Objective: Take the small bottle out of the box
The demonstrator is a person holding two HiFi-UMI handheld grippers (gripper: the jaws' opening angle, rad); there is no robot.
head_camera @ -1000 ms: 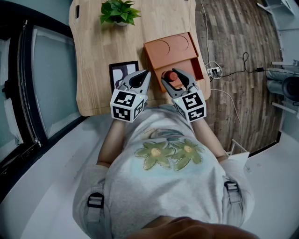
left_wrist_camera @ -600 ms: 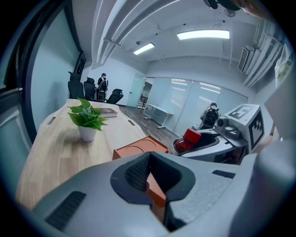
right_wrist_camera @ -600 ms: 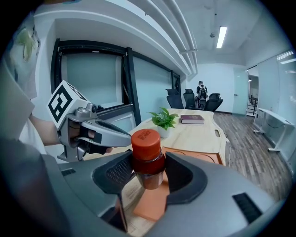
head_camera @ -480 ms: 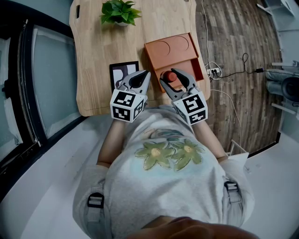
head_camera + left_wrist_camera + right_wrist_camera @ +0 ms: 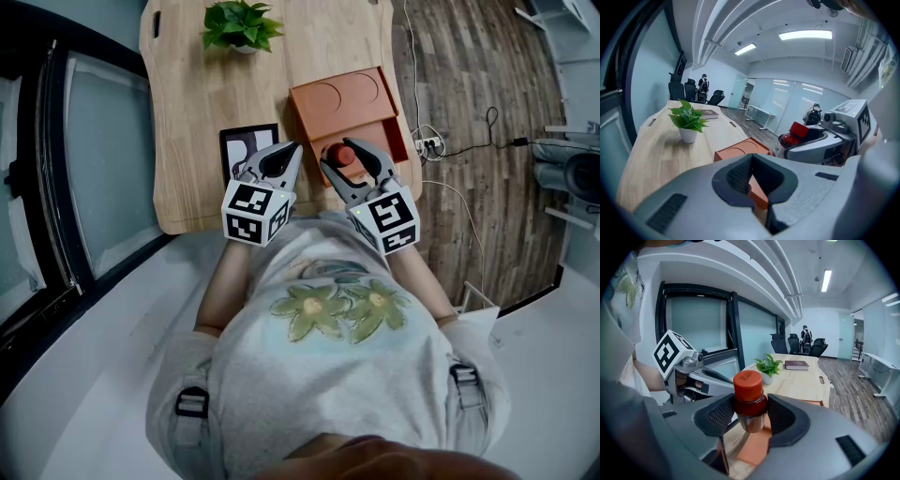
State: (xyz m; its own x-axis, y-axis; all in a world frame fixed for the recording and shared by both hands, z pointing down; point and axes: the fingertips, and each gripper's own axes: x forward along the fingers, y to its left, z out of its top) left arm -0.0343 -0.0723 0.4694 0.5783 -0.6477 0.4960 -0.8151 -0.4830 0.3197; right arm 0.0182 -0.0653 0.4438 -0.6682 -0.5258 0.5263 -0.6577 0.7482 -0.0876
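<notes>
**Right tongs.** The right tongs are closed on the small bottle. The ribbed pads clamp it from both sides at the upper body, just beneath the cap. The cap stands fully above the jaws and the base hangs below them.

**Left tongs.** The left tongs have their jaws brought together with nothing between them. They are held just beside the right tongs, over the near edge of the worktop.

**Position of the bottle.** The bottle is carried in the air over the near, lower section of the orange-brown box. In the right gripper view its base shows free, with the box surface beneath it. It appears clear of the box, or very nearly so.

**Handling properties (judged).**
- Small, so probably light.
- Rigid wall that will not yield to the pads.
- Smooth, glossy surface that may slip under a weak grip.
- If it is glass, it could break when dropped, so set it down gently.

**Point of hold.** The present hold below the cap is suitable, because the wider cap acts as a stop against downward slip.

**Orientation.** The long axis is close to vertical, with the red cap up and the base down.

**Surroundings.** A potted plant stands at the far end of the worktop, well apart.
</notes>
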